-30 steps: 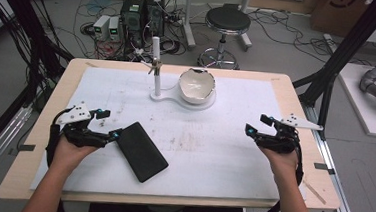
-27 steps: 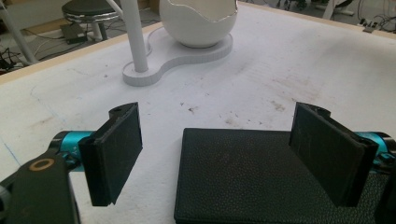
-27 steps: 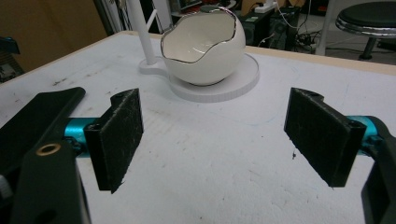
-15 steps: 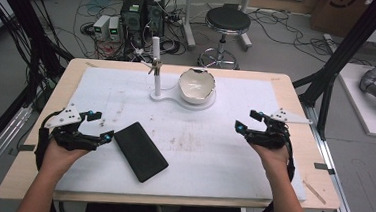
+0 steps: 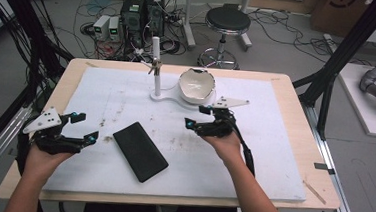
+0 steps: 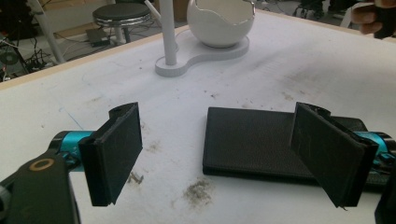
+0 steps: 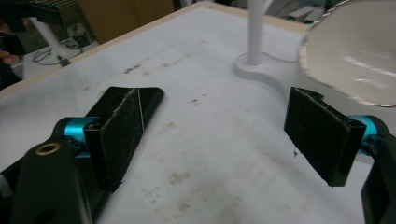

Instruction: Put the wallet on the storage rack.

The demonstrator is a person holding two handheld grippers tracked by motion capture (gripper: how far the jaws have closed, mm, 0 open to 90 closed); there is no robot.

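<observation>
The black phone [image 5: 139,151] lies flat on the white mat of the tabletop [image 5: 273,142], between the two hands and nearer the person's edge. Its long axis runs on a diagonal — from the far-left corner, close to the left tool [image 5: 85,127], down toward the near-right.

The left tool sits just beside that far-left end, its jaws spread wide and holding nothing. In the left gripper view the phone [image 6: 261,140] lies straight ahead and slightly right of the gap, its short end facing the jaws, so a small push forward and rightward would likely bring them around it.

The right tool [image 5: 197,116] hovers farther up the tabletop, near the white egg-shaped bowl [image 5: 196,85] on its stand [image 5: 157,69], also wide open and empty. In the right gripper view the phone [image 7: 149,100] shows partly behind the left-hand jaw, well off the gap's centre.

By this layout the left tool is the nearer — the coming move seems to turn on lining its jaws across the phone's narrow width rather than along its length.
</observation>
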